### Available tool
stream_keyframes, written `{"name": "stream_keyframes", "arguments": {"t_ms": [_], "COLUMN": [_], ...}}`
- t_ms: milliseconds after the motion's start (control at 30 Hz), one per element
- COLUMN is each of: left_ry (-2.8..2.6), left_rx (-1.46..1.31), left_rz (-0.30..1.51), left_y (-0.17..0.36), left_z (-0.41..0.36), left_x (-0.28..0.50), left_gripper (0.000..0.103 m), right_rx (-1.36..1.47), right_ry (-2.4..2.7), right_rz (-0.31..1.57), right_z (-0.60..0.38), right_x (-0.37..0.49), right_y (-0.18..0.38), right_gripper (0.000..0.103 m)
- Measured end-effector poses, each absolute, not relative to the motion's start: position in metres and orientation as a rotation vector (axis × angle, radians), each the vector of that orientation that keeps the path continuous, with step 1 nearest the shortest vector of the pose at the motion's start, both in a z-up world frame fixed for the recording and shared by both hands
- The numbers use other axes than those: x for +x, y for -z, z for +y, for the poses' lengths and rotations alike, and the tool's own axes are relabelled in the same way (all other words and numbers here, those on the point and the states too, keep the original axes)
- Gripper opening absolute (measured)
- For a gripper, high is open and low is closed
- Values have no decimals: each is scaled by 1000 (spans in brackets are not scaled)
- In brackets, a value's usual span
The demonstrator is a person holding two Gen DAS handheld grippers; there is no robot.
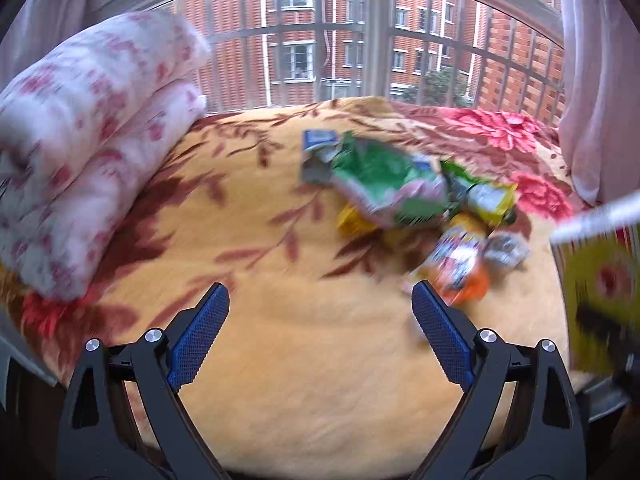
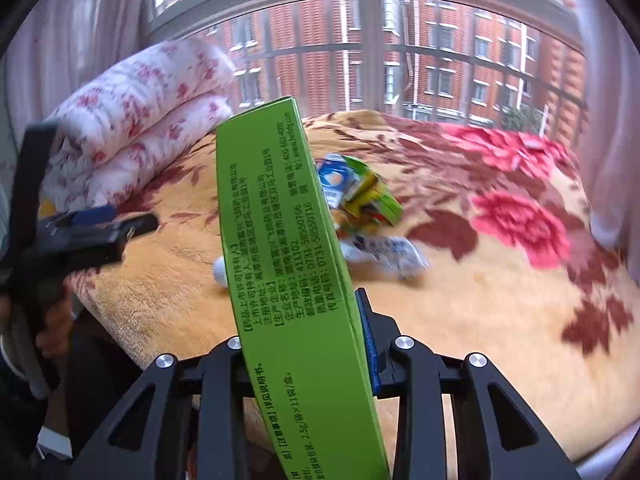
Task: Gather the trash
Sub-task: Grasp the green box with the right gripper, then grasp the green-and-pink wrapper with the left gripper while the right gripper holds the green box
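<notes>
A pile of crumpled snack wrappers [image 1: 404,196] lies on the floral blanket [image 1: 280,264], ahead and to the right of my left gripper [image 1: 320,308], which is open and empty above the blanket. My right gripper [image 2: 296,304] is shut on a tall green medicine box [image 2: 280,248], held upright above the bed's near edge. The same box shows at the right edge of the left wrist view [image 1: 600,288]. In the right wrist view the wrappers [image 2: 360,196] lie beyond the box, with a white-blue packet [image 2: 388,254]. The left gripper also shows at left there [image 2: 104,220].
A folded white and pink floral quilt [image 1: 80,152] lies at the left of the bed. A barred window [image 1: 360,40] with brick buildings outside stands behind the bed. Curtains [image 1: 600,80] hang at the right. A small white object [image 2: 219,270] lies behind the box.
</notes>
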State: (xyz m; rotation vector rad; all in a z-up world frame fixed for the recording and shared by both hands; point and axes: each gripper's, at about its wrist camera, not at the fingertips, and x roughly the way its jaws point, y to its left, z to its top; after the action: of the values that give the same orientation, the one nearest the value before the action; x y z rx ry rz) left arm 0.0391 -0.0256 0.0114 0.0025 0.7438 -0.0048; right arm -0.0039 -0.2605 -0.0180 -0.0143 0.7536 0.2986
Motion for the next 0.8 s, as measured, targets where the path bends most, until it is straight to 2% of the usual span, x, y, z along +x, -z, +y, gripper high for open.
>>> {"name": "stream_keyframes", "arguments": {"t_ms": [300,533,800], "left_ry": [63,32,-44], "left_rx": [9,-76,9], "left_rz": [837,1051,1177], "left_y": [-32,-11,20], "left_z": [-88,-103,-114], "left_x": [138,225,259], "left_gripper": [90,90,90], "right_rx": [80,124,143], "right_ry": [-288,-286,-298], "right_rz": [755,753,739], "right_z": [-296,-317,-324], "right_x": [-17,-14,-9], "right_y": [34,42,46], "right_gripper": [33,33,33]}}
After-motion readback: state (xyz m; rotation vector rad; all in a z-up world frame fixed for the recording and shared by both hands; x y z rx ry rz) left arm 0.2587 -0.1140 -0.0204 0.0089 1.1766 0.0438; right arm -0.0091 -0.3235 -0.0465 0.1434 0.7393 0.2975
